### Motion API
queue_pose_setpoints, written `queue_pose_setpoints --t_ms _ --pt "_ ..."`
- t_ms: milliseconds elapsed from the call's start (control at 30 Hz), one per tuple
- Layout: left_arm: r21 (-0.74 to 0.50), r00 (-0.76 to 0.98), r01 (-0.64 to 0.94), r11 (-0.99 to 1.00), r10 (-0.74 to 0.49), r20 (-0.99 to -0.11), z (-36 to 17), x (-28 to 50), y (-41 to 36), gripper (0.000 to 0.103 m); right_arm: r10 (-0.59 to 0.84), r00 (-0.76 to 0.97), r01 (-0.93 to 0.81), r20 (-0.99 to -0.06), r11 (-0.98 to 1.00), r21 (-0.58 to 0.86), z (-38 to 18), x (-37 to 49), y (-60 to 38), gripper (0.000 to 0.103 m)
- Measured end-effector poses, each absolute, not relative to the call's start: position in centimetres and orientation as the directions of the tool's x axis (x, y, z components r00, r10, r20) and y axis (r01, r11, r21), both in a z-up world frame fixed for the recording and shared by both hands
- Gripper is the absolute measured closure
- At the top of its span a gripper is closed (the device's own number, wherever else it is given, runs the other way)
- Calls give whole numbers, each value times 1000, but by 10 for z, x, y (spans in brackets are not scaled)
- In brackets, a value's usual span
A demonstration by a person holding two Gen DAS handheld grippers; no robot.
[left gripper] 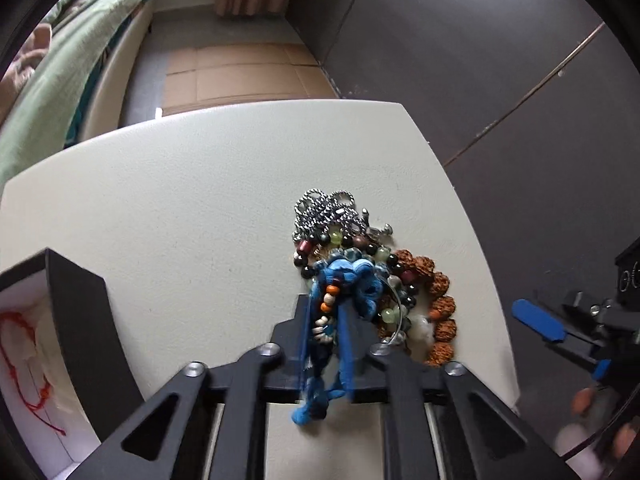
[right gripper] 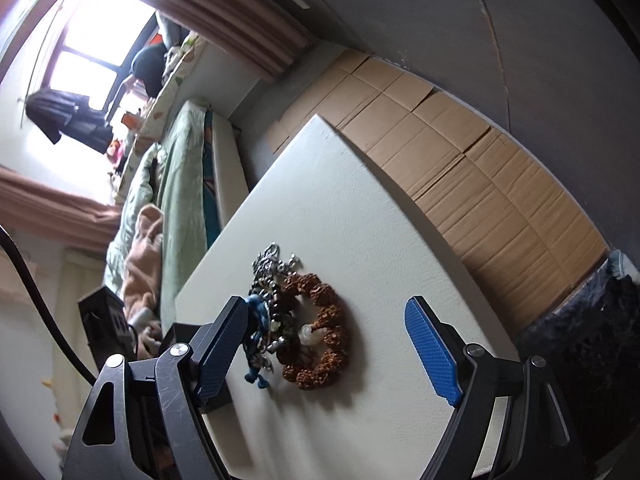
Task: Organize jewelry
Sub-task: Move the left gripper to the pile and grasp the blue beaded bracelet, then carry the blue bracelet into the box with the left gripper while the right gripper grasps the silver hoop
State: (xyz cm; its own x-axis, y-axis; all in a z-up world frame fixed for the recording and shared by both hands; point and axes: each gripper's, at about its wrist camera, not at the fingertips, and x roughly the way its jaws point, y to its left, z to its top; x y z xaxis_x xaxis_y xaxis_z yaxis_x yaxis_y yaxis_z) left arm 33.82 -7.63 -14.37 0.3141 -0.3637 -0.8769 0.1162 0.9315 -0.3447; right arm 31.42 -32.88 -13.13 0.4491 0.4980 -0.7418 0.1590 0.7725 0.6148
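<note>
Your left gripper (left gripper: 325, 326) clamped on blue thread bracelet (left gripper: 340, 280); soft, light, snag-prone in jewelry pile (left gripper: 360, 264); lift slowly; right gripper (right gripper: 324, 356) jaws apart, empty.

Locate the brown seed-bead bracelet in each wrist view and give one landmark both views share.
Left wrist: brown seed-bead bracelet at the right edge of the jewelry pile, right of centre.
Right wrist: it lies as a full ring low at centre, between the open fingers.
Shared landmark: the blue thread bracelet beside it.
</note>
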Motion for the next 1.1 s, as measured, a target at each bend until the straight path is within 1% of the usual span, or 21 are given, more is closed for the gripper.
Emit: queue_pose_setpoints --t_ms 33,67,100,233,300,333,400,467,767,933,1100 --pt "-337 322 114 935 -356 -877 -141 337 -76 92 501 447 151 -741 774 615 -131 314 -326 22" --pt "-335 338 112 936 -353 -873 -136 335 -74 92 510 447 140 -735 772 620 -130 314 -323 26" --pt "-341 353 112 933 -358 -864 -131 332 -71 92 520 446 130 -728 768 628 -130 314 -320 33" --pt "-355 397 104 929 -366 -842 -112 322 -60 93 568 419 72 -708 757 650 -129 315 -300 40" --pt "-365 410 101 925 -373 -832 -105 318 -54 93 593 400 49 -699 748 662 -131 316 -290 50" --pt "-365 420 101 925 -373 -828 -100 315 -51 93 605 389 39 -695 742 669 -132 317 -285 52" --pt "-367 430 98 925 -372 -822 -95 311 -45 93 622 371 25 -690 736 677 -134 318 -276 65" --pt "-372 438 90 924 -372 -818 -92 308 -39 93 629 353 7 -693 738 674 -135 318 -265 71" --pt "-387 454 53 921 -367 -812 -88 294 -12 93 595 299 -22 -746 786 618 -145 327 -226 71" --pt "-396 469 41 917 -368 -803 -82 289 2 93 630 239 -32 -739 765 643 -153 325 -209 71" --pt "-408 479 31 913 -372 -795 -80 285 12 93 625 197 47 -755 763 644 -174 318 -210 71"
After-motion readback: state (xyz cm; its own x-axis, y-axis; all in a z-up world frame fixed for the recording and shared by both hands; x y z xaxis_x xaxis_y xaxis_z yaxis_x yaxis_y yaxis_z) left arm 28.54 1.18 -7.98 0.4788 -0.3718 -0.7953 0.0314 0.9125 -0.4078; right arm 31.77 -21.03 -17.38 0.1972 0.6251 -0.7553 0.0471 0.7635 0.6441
